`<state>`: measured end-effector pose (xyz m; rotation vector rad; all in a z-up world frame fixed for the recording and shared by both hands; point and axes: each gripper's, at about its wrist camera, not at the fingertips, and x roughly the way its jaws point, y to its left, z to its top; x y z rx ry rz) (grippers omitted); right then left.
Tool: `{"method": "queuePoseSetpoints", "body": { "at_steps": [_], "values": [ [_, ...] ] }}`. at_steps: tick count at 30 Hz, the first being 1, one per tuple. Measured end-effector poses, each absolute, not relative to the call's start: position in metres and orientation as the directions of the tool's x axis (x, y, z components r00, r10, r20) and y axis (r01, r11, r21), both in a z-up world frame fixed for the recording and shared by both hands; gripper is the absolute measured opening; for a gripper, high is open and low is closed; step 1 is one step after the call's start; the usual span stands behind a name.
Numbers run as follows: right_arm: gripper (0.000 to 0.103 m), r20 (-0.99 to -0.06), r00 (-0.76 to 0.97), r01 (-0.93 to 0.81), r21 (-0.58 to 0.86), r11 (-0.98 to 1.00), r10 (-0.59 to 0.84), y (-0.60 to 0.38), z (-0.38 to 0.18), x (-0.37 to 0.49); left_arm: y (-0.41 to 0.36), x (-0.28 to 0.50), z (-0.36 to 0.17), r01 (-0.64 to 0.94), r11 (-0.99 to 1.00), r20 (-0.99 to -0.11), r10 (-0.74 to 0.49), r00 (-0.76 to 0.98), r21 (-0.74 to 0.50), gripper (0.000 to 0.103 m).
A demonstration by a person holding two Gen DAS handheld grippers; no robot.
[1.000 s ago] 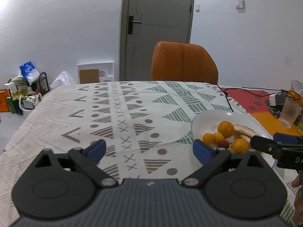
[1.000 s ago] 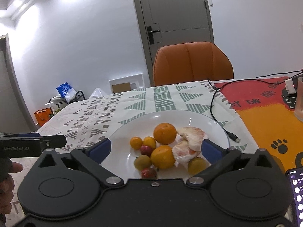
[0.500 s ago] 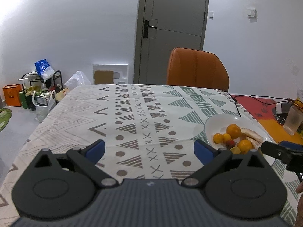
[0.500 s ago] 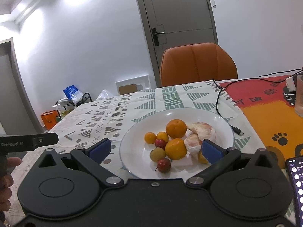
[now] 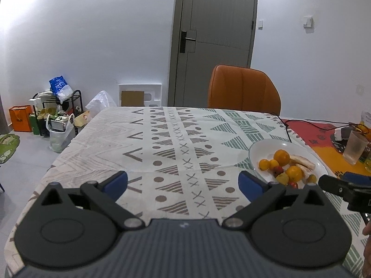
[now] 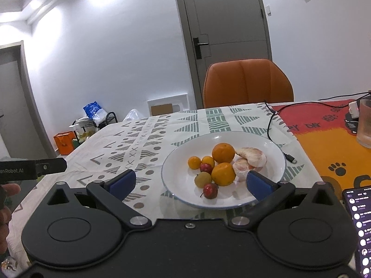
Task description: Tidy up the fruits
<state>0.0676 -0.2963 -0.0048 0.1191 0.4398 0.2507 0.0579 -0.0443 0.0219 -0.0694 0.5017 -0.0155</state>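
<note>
Our right claw [image 6: 190, 183] hangs with its two blue fingers wide apart and nothing between them, just short of the near rim of the white plate [image 6: 176, 192]. Our left claw [image 5: 183, 183] is equally spread and empty, poised over bare patterned cloth on the desk [image 5: 162, 139], with the plate off to its right.

All the fruit sits on that plate, gathered toward its middle. Two oranges [image 6: 223, 152] are the largest pieces; we judge them firm, fairly heavy for their size and round enough to roll, so we would close on one across its widest part, from the sides. Beside them lie two small orange fruits [image 6: 194, 162], light and smooth, likely to squirt out of a hard pinch; a gentle, centred hold suits them. Two small red fruits [image 6: 210, 190] and a yellow-green one [image 6: 203, 179] look just as small and slippery; the nearest red one carries a thin stem we would not trust as a handle. The peeled pale segments [image 6: 252, 156] at the right look soft and wet, easy to crush or tear, so we would take them last and lightly, along their thicker middle.

The plate itself looks stiff, smooth and breakable. A cable [image 6: 270, 125] lies just beyond its far rim, a glass [image 6: 365, 122] farther right.
</note>
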Motion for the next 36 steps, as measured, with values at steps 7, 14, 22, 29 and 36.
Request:
{"method": "queuePoseSetpoints", "body": {
  "at_steps": [7,14,22,29,36],
  "values": [
    [0.103,-0.409,0.873,-0.224,0.148,0.963,0.265,-0.291,-0.003,0.052,-0.037,0.039,0.024,-0.024,0.997,-0.478,-0.014,0.878,-0.073,0.102],
    [0.103,-0.399,0.874,-0.239,0.142,0.961,0.277,-0.286,0.003,0.033,-0.031,0.019,0.027,-0.036,0.998,-0.476,0.003,0.879,-0.06,0.102],
    [0.103,-0.403,0.867,-0.254,0.146,0.956,0.292,-0.286,0.005,0.015,-0.023,0.001,0.029,-0.041,0.998,-0.477,0.012,0.879,-0.05,0.102],
    [0.103,-0.405,0.865,-0.258,0.15,0.955,0.297,-0.29,0.003,0.004,-0.022,-0.006,0.027,-0.046,0.998,-0.478,0.019,0.878,-0.044,0.102],
    [0.103,-0.414,0.857,-0.267,0.149,0.952,0.306,-0.287,0.0,0.005,-0.024,-0.005,0.023,-0.044,0.998,-0.491,0.021,0.871,-0.035,0.102]
  ]
}}
